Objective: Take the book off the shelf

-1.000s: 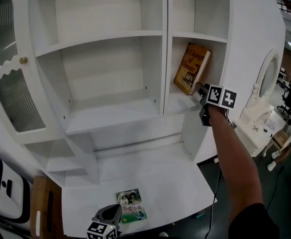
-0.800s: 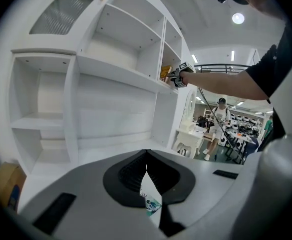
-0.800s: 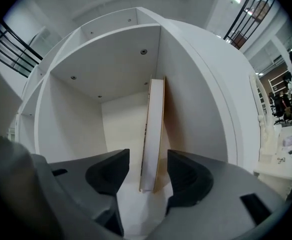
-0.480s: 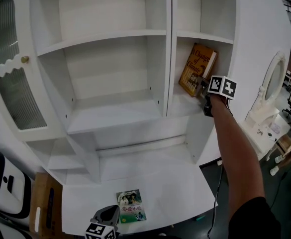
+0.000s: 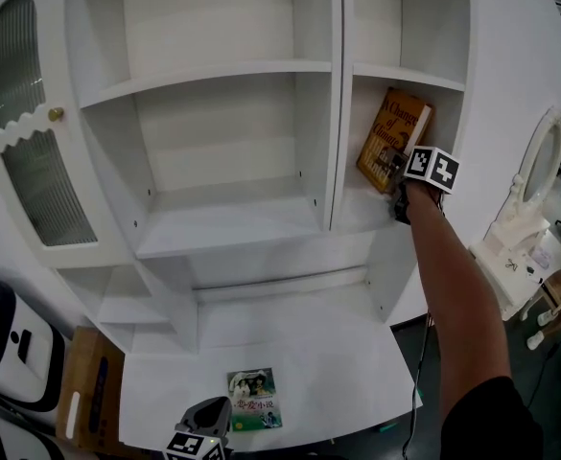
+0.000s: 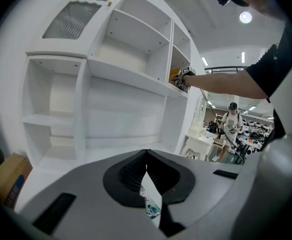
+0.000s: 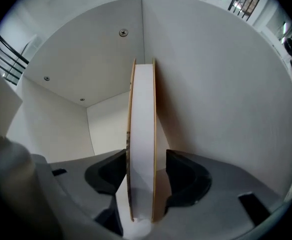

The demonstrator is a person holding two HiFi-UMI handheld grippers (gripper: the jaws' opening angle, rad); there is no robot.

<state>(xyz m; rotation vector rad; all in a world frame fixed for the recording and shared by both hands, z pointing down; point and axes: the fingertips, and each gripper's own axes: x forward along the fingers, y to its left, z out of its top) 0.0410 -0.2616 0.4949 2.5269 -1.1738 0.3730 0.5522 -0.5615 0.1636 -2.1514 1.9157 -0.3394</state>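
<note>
An orange hardback book [image 5: 396,134] stands tilted in the upper right shelf bay, leaning on the bay's right wall. My right gripper [image 5: 393,173] is at its lower front corner. In the right gripper view the book's white page edge [image 7: 142,134] stands upright between the jaws of that gripper [image 7: 144,158]. The left jaw is at the cover and a gap shows at the right one, so it is open around the book. My left gripper [image 5: 206,418] hangs low over the desk, shut, beside a small green book [image 5: 253,398] lying flat.
The white cabinet has a glass door with a brass knob [image 5: 57,114] at the left. A white appliance [image 5: 2,343] and a cardboard box [image 5: 88,396] sit at the lower left. A white dressing table [image 5: 525,257] stands to the right, where a person [image 6: 230,129] walks.
My right gripper has moved forward and up to the orange book, and its jaws now straddle the lower corner. The book still leans on the wall. The left gripper stays put.
</note>
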